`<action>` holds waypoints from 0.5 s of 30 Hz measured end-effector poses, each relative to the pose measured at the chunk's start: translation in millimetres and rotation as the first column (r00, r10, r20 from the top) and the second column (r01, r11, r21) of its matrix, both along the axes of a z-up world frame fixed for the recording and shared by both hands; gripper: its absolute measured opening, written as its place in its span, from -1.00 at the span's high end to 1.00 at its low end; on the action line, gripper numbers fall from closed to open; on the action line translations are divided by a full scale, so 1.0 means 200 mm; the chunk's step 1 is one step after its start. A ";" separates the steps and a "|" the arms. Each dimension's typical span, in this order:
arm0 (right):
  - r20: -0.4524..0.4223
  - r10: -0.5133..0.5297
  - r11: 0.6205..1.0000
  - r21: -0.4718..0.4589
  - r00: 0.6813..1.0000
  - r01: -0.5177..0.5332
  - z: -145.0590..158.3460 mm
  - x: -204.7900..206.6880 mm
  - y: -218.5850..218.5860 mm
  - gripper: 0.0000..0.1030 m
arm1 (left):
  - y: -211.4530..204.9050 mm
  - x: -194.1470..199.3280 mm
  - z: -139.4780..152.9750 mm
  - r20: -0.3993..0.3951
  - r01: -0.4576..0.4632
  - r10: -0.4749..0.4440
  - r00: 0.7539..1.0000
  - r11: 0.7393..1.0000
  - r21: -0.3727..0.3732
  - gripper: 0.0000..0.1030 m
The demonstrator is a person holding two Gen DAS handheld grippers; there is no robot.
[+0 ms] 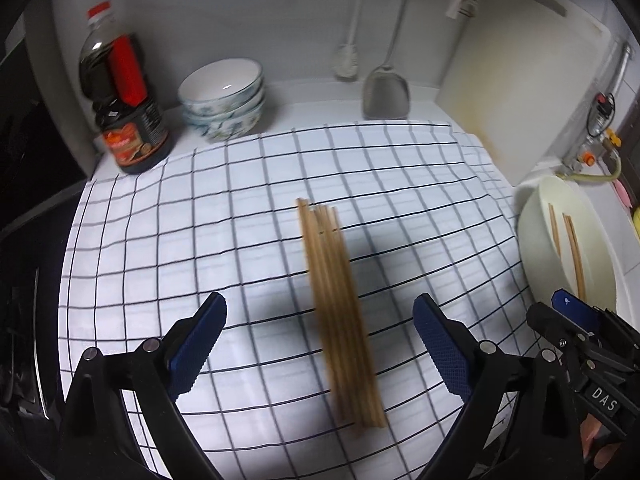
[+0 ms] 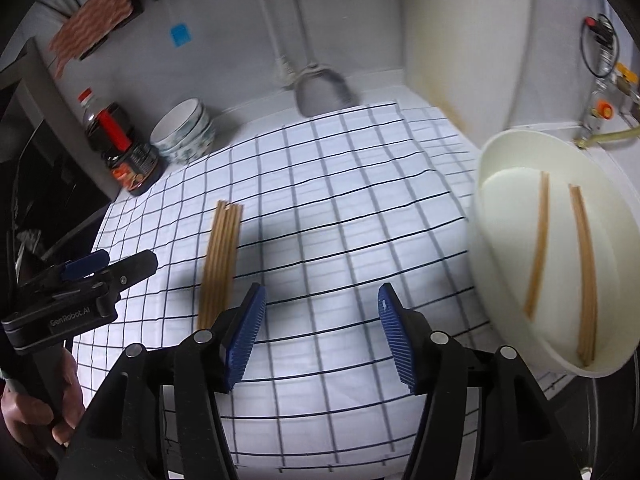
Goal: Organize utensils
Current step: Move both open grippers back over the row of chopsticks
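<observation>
A bundle of several wooden chopsticks lies side by side on the checked cloth; it also shows in the right wrist view. My left gripper is open and empty, its blue pads either side of the bundle and above it. My right gripper is open and empty over the cloth, right of the bundle. A cream round basin at the right holds a single chopstick and a pair of chopsticks. The basin also shows in the left wrist view.
A soy sauce bottle and stacked bowls stand at the back left. A metal spatula and a brush hang on the back wall. A white cutting board leans at the back right. A stove edge is left.
</observation>
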State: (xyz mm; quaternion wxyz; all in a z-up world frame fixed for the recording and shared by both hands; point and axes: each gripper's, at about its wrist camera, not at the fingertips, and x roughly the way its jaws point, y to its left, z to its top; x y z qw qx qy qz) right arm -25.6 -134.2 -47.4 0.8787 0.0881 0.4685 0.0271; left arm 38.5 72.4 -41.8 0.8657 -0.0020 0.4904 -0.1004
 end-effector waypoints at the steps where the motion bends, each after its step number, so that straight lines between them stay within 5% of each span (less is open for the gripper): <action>1: -0.002 0.006 1.000 0.002 1.000 -0.006 -0.01 0.00 0.02 -0.10 | 0.02 0.00 -0.01 -0.001 -0.006 0.006 1.000 1.000 -0.003 -0.79; 15: -0.055 0.061 0.998 0.023 0.997 -0.060 -0.22 0.01 0.22 -0.18 | 0.22 -0.04 -0.16 -0.020 -0.071 0.071 0.997 0.997 -0.004 -0.80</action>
